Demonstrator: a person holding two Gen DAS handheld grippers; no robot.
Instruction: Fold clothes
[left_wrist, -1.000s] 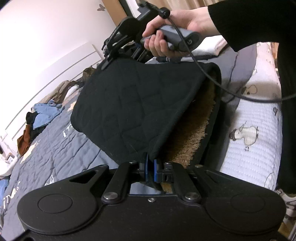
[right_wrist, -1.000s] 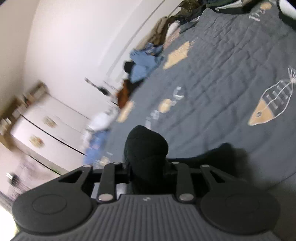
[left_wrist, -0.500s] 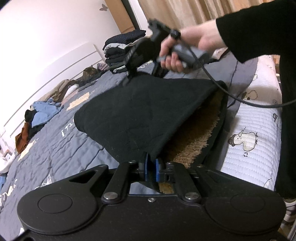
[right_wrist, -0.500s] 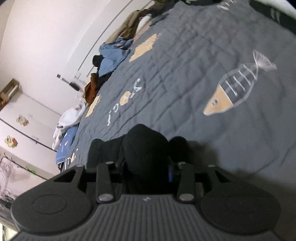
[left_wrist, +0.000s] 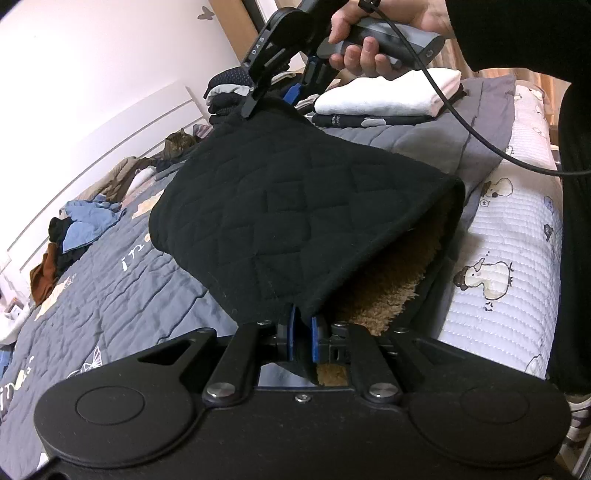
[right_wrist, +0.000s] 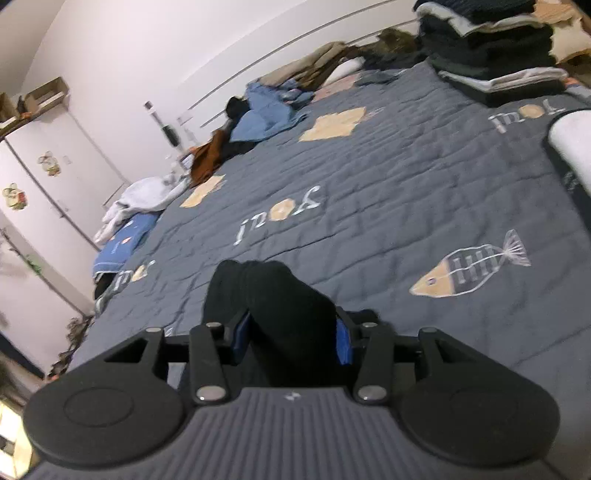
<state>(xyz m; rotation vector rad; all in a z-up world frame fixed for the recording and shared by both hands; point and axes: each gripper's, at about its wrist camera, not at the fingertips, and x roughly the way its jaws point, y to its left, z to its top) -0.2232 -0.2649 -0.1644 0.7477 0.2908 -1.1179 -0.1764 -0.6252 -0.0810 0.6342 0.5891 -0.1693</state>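
The black quilted garment (left_wrist: 295, 221) stretches from the clamped left gripper (left_wrist: 303, 334) at bottom centre to the half-spread right gripper (left_wrist: 273, 96), upper centre, still bunched between its pads.

A grey quilted bedspread (right_wrist: 388, 173) with fish embroidery (right_wrist: 469, 267) lies beneath what may be a cat (left_wrist: 180, 144).

The middle of the bed (right_wrist: 388, 177) lies bare, a broad stretch of grey quilt where a gripper could pass freely; along the far wall side loose clothes (right_wrist: 269, 114) lie heaped; a stack of folded clothes (right_wrist: 491, 48) stands at the far right corner, with a white folded pile (left_wrist: 388, 98) just beside it; the black quilted garment (left_wrist: 295, 206) hangs spread above the near edge, blocking the way there.
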